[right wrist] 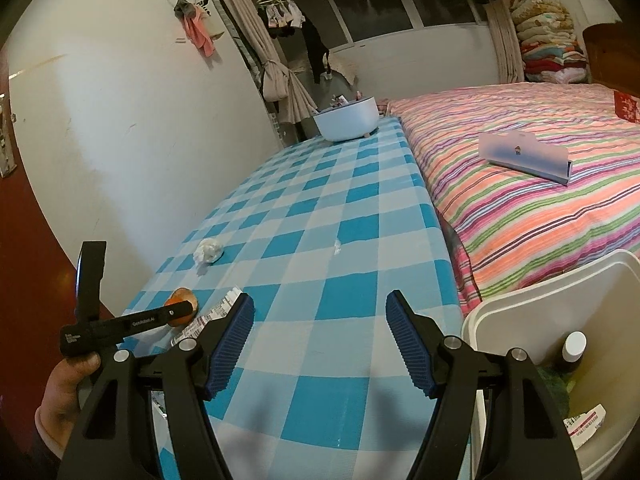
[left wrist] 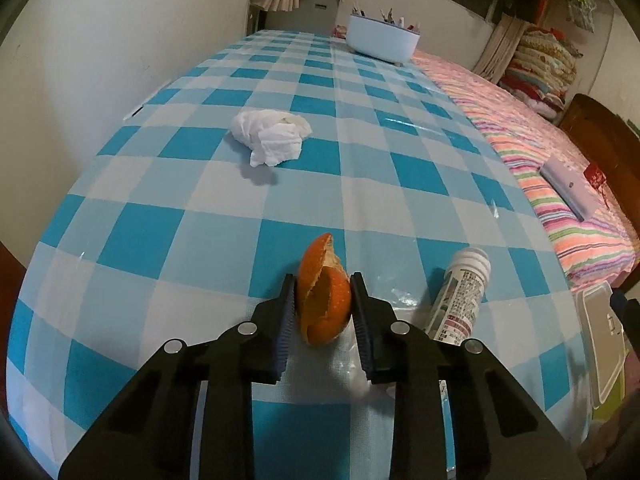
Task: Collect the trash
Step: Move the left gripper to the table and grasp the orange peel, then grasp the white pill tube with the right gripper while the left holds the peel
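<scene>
My left gripper (left wrist: 323, 286) is shut on an orange peel (left wrist: 323, 292), held just over the blue checked tablecloth (left wrist: 200, 200). A white labelled bottle (left wrist: 460, 296) lies on its side just right of it. A crumpled white tissue (left wrist: 272, 136) lies farther out on the left. In the right wrist view my right gripper (right wrist: 320, 312) is open and empty above the table's near edge. The left gripper (right wrist: 152, 322) with the peel (right wrist: 182, 300), the bottle (right wrist: 212, 316) and the tissue (right wrist: 208, 251) are at its left. A white bin (right wrist: 532, 300) at the right holds a small bottle (right wrist: 572, 350) and a wrapper.
A white bowl-shaped container (left wrist: 382, 38) with small items stands at the table's far end. A striped bed (right wrist: 540, 184) runs along the table's right side with a flat grey box (right wrist: 524, 156) on it. A wall (left wrist: 120, 40) borders the left side.
</scene>
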A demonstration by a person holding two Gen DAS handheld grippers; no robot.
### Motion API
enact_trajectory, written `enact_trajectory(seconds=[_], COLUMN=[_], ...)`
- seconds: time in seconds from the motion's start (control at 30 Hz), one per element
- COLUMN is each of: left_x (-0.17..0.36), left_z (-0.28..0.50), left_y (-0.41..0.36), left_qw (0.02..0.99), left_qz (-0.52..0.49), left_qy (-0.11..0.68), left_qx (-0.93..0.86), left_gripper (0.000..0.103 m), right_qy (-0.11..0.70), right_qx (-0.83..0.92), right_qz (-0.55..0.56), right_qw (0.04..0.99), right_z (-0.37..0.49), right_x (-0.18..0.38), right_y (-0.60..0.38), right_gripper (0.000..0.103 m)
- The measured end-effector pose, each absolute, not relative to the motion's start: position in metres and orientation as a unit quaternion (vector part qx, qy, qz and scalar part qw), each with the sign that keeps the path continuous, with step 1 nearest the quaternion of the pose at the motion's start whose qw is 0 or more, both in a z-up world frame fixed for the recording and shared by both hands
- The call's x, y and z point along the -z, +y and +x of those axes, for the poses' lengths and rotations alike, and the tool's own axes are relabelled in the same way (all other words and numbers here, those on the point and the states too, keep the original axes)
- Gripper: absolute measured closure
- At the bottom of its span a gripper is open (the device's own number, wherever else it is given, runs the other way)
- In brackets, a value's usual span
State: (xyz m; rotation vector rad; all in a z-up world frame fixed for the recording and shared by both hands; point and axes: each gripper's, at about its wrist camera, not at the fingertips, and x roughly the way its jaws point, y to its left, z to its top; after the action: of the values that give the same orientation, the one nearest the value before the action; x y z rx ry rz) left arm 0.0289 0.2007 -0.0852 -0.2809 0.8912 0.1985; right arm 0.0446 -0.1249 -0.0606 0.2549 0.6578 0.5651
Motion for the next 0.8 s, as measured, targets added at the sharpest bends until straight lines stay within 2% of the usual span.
enact_trajectory(seconds=[0.43,0.8], left_x=[0.07,0.058], left_z=[0.02,0.011], left_y=[0.204,0.217], left_qw=[0.899,0.904], left_qz=[-0.145,-0.154], left_qy=[0.403,0.387], left_qx=[-0.091,-0.099], left_gripper=[0.077,0.077], right_qy=[0.333,0.408], right_qx=[-0.282,-0.311], right_qz=[0.115,0.116], right_qw=[0.893,0.85], right_z=[0.046,0.055], right_x=[0.063,0.075], right_y=[-0.114,-0.071], right_gripper=[0.036,0.036])
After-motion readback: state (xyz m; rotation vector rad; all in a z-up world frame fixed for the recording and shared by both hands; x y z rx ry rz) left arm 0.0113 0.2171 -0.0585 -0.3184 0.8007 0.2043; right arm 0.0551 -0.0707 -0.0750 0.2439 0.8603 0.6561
